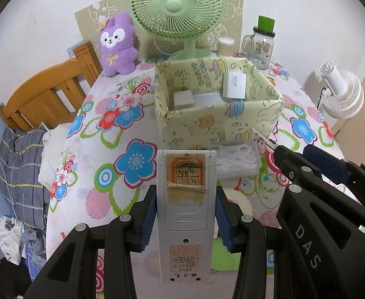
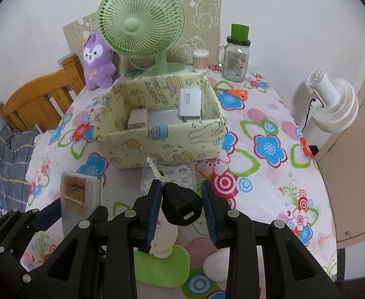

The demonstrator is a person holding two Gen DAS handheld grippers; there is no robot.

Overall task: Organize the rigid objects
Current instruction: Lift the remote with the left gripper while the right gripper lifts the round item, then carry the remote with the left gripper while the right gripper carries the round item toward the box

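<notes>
Left gripper (image 1: 185, 214) was clamped on a grey remote (image 1: 186, 214), back side up; right gripper (image 2: 182, 208) pinched a black-headed key (image 2: 180, 203), yellow cartoon-print box (image 2: 162, 142) just ahead.

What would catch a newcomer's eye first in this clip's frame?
Probably the grey remote control filling the foreground, clamped between the left gripper's blue-padded fingers with its back facing the camera. Next, the black-headed key at the right gripper, its blade pointing toward the yellow cartoon-print box at mid-table. Behind the box stands the green desk fan, with a purple plush toy to its left.
</notes>
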